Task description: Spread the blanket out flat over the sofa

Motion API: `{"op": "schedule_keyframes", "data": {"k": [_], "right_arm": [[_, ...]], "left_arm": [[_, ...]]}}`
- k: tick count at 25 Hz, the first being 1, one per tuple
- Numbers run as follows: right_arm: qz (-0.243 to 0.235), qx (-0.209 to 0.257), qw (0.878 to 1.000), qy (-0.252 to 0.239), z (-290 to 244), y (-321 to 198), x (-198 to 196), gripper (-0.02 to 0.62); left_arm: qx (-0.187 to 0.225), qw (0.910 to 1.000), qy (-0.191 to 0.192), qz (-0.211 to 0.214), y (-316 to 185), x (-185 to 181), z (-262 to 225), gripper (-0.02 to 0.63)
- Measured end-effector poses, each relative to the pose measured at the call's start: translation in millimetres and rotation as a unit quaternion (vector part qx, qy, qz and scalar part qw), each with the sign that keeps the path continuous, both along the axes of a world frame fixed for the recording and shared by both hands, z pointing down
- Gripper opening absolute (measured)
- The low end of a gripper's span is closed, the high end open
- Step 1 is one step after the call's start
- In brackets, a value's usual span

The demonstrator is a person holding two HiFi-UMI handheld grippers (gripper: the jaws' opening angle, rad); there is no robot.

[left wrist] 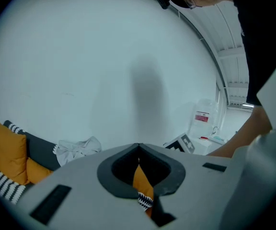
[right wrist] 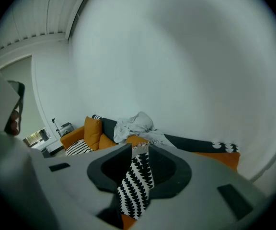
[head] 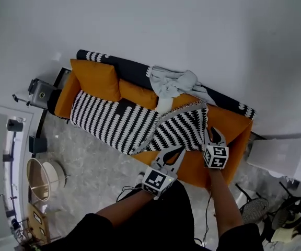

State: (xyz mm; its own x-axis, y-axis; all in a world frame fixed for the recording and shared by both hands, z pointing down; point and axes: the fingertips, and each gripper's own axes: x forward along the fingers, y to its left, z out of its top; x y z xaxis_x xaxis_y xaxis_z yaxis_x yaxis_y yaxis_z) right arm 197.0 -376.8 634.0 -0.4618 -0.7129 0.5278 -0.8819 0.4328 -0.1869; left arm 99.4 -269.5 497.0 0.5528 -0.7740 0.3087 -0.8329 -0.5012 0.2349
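Note:
A black-and-white patterned blanket (head: 114,122) lies across the seat of the orange sofa (head: 229,122); its right part is doubled over, with a fringed edge on top. At the blanket's front edge my left gripper (head: 182,149) is shut, and I see no cloth at its tips. In the left gripper view the left gripper (left wrist: 138,145) points at the wall, with sofa and a scrap of blanket showing through the hollow behind the tips. My right gripper (head: 213,132) hovers at the blanket's right edge. Its jaws (right wrist: 139,147) stand slightly apart, and the blanket (right wrist: 137,181) shows in the gap.
A crumpled grey cloth (head: 174,82) sits on the sofa back over a dark throw (head: 129,67). An orange cushion (head: 95,80) leans at the left end. A small stand with a device (head: 41,93) is left of the sofa, a white box (head: 278,156) right.

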Motion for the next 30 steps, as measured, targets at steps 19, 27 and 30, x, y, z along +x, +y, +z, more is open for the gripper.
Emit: {"op": "schedule_keyframes", "data": {"k": [19, 27, 30], "right_arm": [[0.037, -0.125, 0.991, -0.044, 150, -109, -6, 0.138], [-0.068, -0.109, 0.991, -0.044, 106, -64, -26, 0.04], [-0.106, -0.104, 0.988, -0.049, 82, -18, -33, 0.04]], "left_arm": [[-0.032, 0.9994, -0.005, -0.014, -13, -15, 29, 0.015], [-0.054, 0.9957, -0.002, -0.075, 8, -69, 36, 0.015], [-0.075, 0.9937, -0.016, -0.082, 29, -84, 42, 0.015]]}}
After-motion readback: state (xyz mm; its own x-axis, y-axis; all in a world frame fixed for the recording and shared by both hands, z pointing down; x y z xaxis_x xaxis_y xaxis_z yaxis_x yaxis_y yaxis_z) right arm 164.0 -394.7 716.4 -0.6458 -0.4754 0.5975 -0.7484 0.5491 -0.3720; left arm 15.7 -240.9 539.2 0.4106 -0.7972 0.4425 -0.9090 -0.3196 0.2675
